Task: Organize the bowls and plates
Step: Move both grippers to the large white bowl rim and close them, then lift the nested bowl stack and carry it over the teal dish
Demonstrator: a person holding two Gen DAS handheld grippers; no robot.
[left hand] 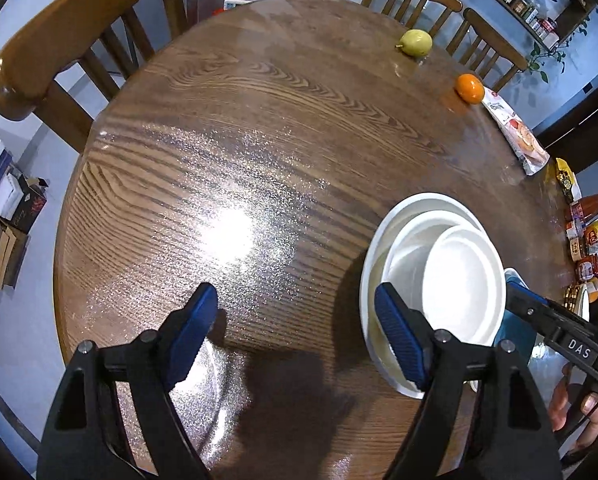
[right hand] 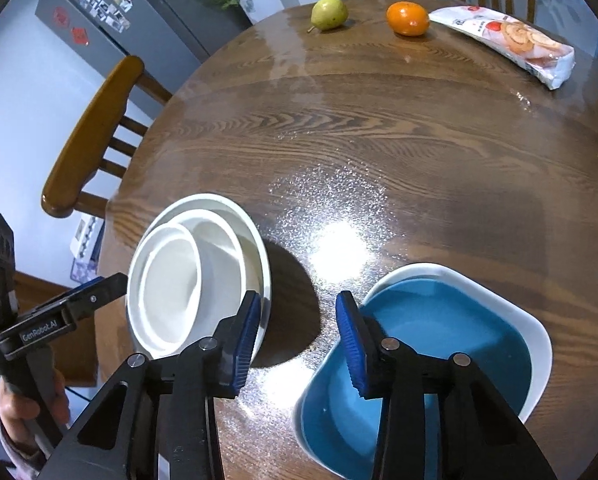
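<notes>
the white stack (right hand: 197,276) sits on the round wooden table (right hand: 379,140): a wide plate at the bottom, a deep dish on it, and a smaller bowl (right hand: 171,284) nested off-centre inside that. just beside it, towards 3 o'clock in the right wrist view, lies the blue dish (right hand: 439,344), an oblong piece with a white rim and blue inside; its long axis runs from about 7 o'clock to 1 o'clock in that view.

the right gripper (right hand: 297,340) hangs over the bare strip of table between the two, jaws partly apart with nothing between them. its left pad overlaps the stack's rim at about 9 o'clock, its right pad overlaps the blue dish's rim at about 3 o'clock (whether either pad touches, i cannot tell).

the left gripper (left hand: 297,336) stands wide apart and empty. from it the stack lies at about 2 o'clock, its right-hand pad overlapping the near-left rim while the other pad hangs over bare wood.

both hands are close to the stack, but only the right one is next to the blue dish, so that piece would fall to it; the rim nearest its fingers is a long side, which likely suits a pinch across the rim.

far off at 12 o'clock are a pear (right hand: 329,13), an orange (right hand: 407,18) and a snack packet (right hand: 507,44), well apart from the crockery.
</notes>
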